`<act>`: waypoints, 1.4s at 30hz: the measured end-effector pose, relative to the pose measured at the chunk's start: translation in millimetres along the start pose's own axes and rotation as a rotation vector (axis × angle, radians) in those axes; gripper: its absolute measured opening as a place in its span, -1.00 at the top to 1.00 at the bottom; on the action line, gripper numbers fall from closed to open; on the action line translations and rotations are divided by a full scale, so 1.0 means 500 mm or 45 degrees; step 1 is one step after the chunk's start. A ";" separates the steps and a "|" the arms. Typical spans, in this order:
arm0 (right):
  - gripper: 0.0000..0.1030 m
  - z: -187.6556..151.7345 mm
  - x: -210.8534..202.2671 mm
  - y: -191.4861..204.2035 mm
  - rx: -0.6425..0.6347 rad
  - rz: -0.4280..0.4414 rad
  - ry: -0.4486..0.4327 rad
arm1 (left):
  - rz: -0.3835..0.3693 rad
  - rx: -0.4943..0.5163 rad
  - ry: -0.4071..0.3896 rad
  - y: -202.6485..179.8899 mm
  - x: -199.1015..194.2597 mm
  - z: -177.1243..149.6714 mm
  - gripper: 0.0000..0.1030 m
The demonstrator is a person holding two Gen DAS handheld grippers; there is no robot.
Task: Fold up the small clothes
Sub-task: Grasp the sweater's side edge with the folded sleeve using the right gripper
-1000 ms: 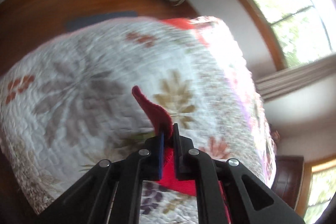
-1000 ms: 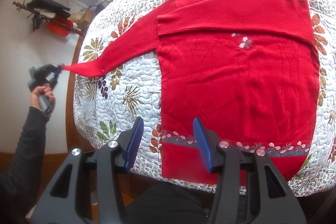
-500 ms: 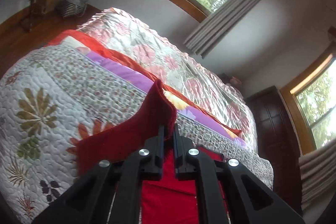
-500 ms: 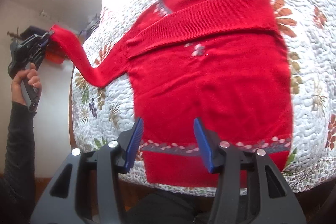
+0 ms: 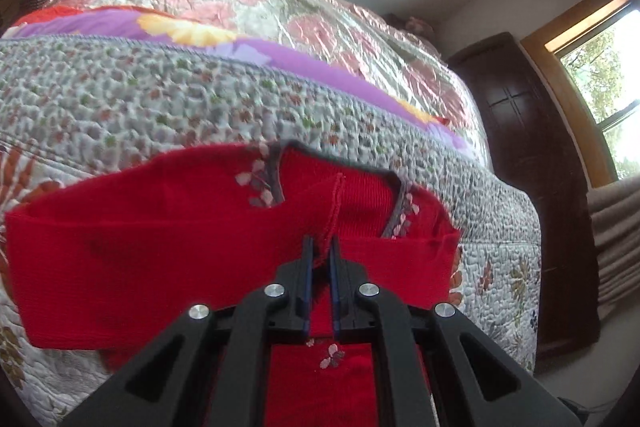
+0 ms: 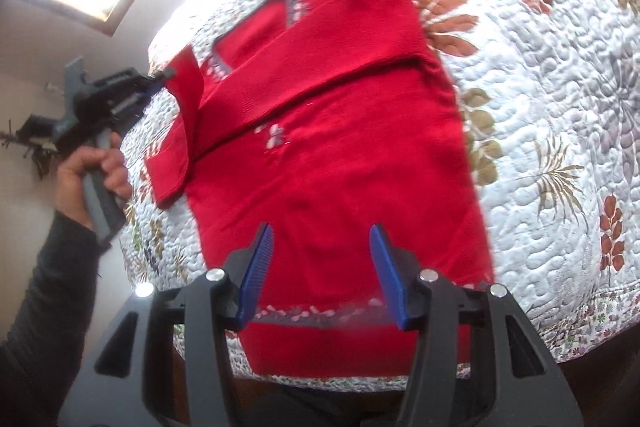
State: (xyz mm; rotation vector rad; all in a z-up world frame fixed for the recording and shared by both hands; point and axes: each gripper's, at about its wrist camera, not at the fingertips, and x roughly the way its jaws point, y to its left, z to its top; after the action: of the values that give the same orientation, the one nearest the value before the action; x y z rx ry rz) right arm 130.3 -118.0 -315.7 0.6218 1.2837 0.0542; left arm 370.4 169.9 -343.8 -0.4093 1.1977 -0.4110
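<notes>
Right wrist: sweater (image 6: 340, 155) lies lengthwise, neckline away; left gripper (image 5: 320, 251) pinches sleeve cuff (image 5: 334, 203), right gripper (image 6: 322, 267) spread

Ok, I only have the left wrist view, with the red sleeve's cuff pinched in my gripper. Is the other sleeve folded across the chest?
Observer: Yes. In the right wrist view the other sleeve lies flat across the chest of the sweater, just below the neckline.
Operator: And where is the right gripper?
Observer: The right gripper is open and holds nothing. It is above the sweater's lower part, near the hem band.
Operator: How does my sleeve hang?
Observer: The sleeve runs up to the left gripper beside the shoulder, and its lower bend is over the quilt.
</notes>
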 end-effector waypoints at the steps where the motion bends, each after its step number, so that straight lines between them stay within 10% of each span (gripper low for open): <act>1: 0.01 0.007 0.003 -0.009 0.011 0.001 0.003 | 0.003 -0.002 0.028 -0.002 0.023 -0.009 0.88; 8: 0.01 0.091 0.039 -0.012 -0.014 0.026 0.020 | 0.012 -0.037 0.140 0.007 0.112 -0.049 0.83; 14: -0.09 0.223 0.128 0.071 -0.159 0.217 0.128 | -0.117 -0.149 0.060 0.051 0.034 -0.073 -0.09; 35: 0.04 0.372 0.411 0.200 -0.312 0.136 0.201 | 0.072 -0.643 0.022 0.337 -0.275 -0.444 -0.18; 42: 0.85 0.371 0.419 0.207 -0.283 0.190 0.272 | 0.085 -0.662 0.005 0.355 -0.303 -0.452 -0.18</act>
State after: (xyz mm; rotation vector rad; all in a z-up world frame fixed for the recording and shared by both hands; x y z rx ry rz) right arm 392.9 -27.6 -424.8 0.5284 1.4111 0.3904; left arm 125.3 379.5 -383.0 -0.8116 1.3138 -0.0348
